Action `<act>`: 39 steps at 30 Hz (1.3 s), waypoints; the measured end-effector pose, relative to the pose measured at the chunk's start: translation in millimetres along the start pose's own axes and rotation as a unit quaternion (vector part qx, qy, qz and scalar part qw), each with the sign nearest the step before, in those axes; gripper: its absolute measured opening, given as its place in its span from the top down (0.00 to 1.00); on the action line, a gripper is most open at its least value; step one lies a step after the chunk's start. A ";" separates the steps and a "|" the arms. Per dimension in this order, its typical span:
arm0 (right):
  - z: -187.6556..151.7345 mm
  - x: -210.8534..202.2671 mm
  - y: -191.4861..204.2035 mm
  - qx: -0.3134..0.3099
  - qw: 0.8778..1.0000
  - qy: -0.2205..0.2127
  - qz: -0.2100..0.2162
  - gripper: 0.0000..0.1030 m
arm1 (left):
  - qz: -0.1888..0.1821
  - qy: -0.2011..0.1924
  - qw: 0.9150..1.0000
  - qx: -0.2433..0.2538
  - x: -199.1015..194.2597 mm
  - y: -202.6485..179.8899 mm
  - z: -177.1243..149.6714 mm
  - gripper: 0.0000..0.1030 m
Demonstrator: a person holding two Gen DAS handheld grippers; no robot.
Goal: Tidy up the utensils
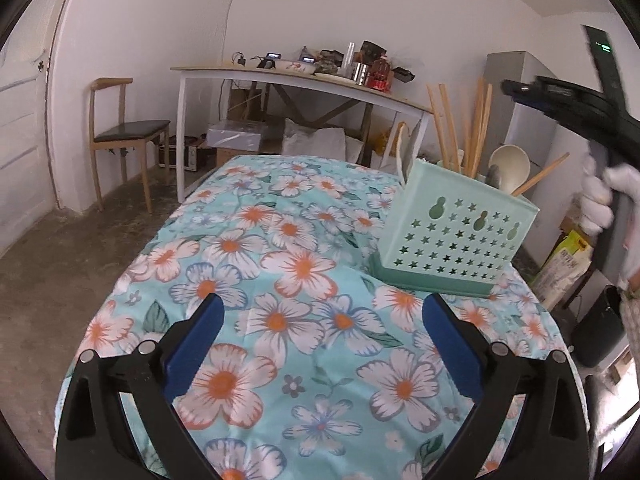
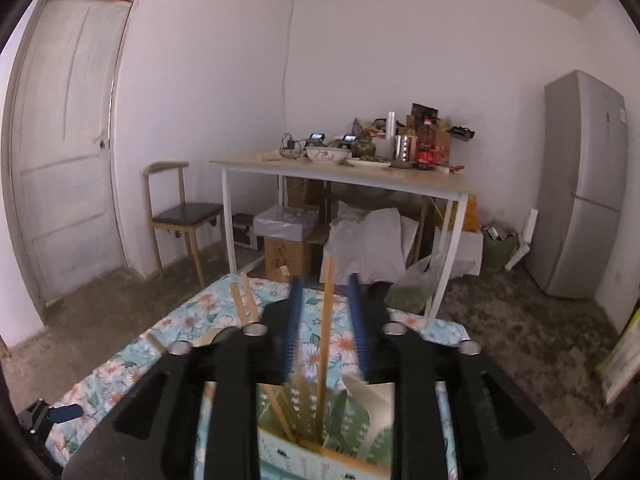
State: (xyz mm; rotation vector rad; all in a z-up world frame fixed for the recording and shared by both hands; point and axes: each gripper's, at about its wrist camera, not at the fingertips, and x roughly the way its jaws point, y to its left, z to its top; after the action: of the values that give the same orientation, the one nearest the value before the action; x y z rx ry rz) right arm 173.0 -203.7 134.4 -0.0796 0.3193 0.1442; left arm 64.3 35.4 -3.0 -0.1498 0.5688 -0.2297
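The left gripper (image 1: 320,320), black-framed w/ blue pads, is held low over the floral turquoise tablecloth (image 1: 280,264), tilted slightly down; its fingers are spread wide apart and nothing is held or touched between them.

The right gripper (image 2: 326,320) is held high, directly above the pale mint-green plastic utensil caddy w/ star-shaped cut-outs (image 1: 452,236), pointing out toward the room. In the left wrist view it is seen at upper right, gripped by a white-gloved hand (image 1: 600,200). Its blue pads are set partly open, w/ a gap either side of one upright light wooden chopstick (image 2: 326,320) that rises between them; no contact w/ the stick can be made out, though the pads are blurred.

The caddy is stood on the cloth toward the far right of the table, on a darker green base. Inside are seen several more wooden chopsticks (image 1: 476,128) standing upright or leaning, a cream-coloured round ladle (image 1: 510,168) in the right-hand compartment beside a leaning wooden handle (image 1: 540,176), and a pale flat utensil (image 1: 402,152) at the left end.

Behind: a white-legged wooden desk (image 2: 340,168) loaded w/ clutter, a wooden chair w/ dark seat (image 2: 180,212), a grey fridge (image 2: 580,184).
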 end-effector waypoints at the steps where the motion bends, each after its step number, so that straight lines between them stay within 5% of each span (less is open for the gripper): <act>1: -1.4 -11.3 -3.6 0.008 1.000 -0.005 0.000 0.69 | 0.002 -0.001 1.000 0.002 -0.5 -0.6 0.9 0.06; 9: -24.3 -78.4 -14.5 0.072 0.997 -0.009 0.004 0.41 | 0.010 -0.018 1.000 0.006 -12.1 -11.1 10.4 0.06; 13: -57.4 -99.3 -10.4 0.100 0.995 0.023 -0.008 0.20 | 0.019 -0.015 1.000 0.012 -17.1 -19.1 17.6 0.06; 16: -77.1 -98.2 -4.9 0.109 0.991 0.059 -0.041 0.13 | 0.047 -0.009 0.998 0.028 -18.8 -28.1 23.4 0.06; 25: -119.7 -91.2 15.1 0.108 0.973 0.161 -0.127 0.09 | 0.101 0.010 0.994 0.037 -21.0 -55.3 37.8 0.06; 39: -124.5 -116.1 4.1 0.099 0.970 0.132 -0.177 0.08 | 0.154 -0.004 0.987 0.053 -35.2 -74.0 44.2 0.06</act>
State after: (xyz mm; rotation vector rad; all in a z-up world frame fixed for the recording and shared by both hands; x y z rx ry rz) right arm 25.2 -227.1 53.3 0.0439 0.5780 -0.2557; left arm 46.9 -23.5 66.9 0.0412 0.5621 0.0424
